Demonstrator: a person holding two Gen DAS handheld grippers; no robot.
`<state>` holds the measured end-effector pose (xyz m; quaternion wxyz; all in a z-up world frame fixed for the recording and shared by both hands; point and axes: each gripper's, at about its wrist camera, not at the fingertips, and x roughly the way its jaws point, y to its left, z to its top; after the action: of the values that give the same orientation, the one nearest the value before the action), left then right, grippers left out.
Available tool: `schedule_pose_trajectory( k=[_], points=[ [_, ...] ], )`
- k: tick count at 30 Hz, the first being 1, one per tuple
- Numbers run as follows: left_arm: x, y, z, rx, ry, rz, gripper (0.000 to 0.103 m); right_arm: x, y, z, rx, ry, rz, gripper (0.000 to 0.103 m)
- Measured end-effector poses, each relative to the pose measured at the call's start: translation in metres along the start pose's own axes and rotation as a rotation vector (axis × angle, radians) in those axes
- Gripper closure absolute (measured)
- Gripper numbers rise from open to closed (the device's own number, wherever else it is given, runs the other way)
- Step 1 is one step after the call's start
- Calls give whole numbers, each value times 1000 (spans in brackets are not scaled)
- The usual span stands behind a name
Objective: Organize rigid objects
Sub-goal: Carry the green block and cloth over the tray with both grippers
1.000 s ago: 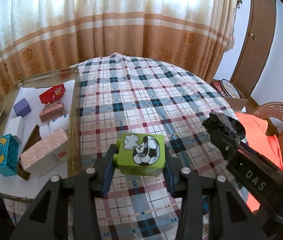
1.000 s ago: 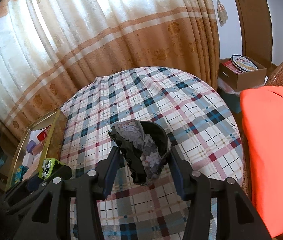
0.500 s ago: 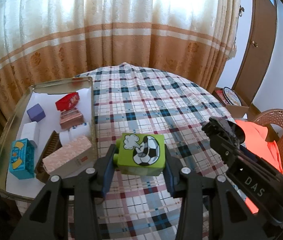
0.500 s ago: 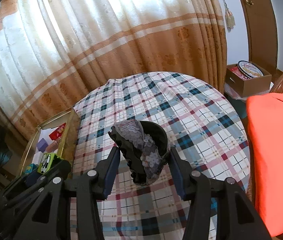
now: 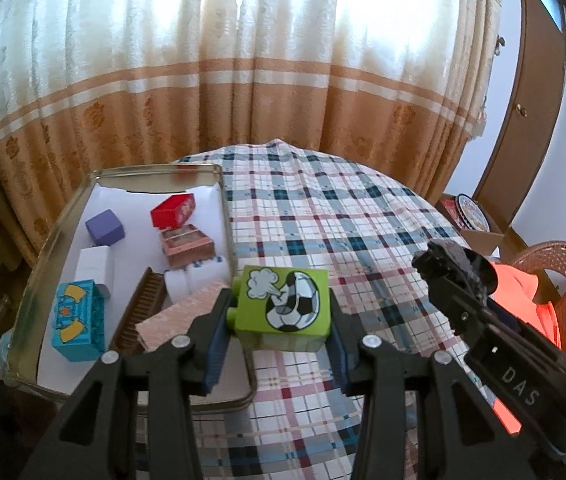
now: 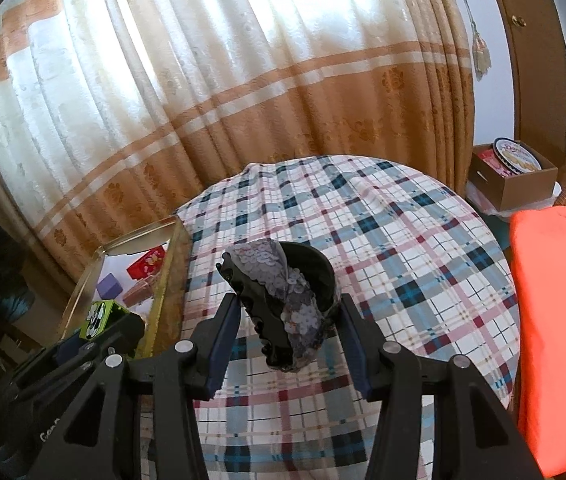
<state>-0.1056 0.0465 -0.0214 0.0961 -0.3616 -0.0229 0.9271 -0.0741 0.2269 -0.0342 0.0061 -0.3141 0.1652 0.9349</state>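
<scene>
The left gripper (image 5: 279,338) pinches a green toy brick printed with a football (image 5: 283,308) just right of the shallow gold metal tin (image 5: 225,216) — nearer it than the right gripper (image 6: 289,336), clamped on a black sequined hair claw (image 6: 283,304).

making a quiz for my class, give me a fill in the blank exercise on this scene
1. The left tool grips a green toy block printed with a ____.
2. The right tool grips a sequinned black ____.
3. The red box lies inside the metal ____.
4. The round table wears a ____-patterned cloth.

Missing words: football; hair clip; tin; check
</scene>
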Motion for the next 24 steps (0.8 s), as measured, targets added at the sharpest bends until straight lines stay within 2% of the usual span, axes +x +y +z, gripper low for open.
schedule_pose_trajectory(
  k=[9, 24],
  points=[
    [-3, 20, 1, -35, -9, 13, 61, 0, 24, 2, -33, -4, 36, 51],
    [-3, 62, 10, -86, -19, 87, 61, 11, 72, 7, -97, -1, 106, 51]
  ],
)
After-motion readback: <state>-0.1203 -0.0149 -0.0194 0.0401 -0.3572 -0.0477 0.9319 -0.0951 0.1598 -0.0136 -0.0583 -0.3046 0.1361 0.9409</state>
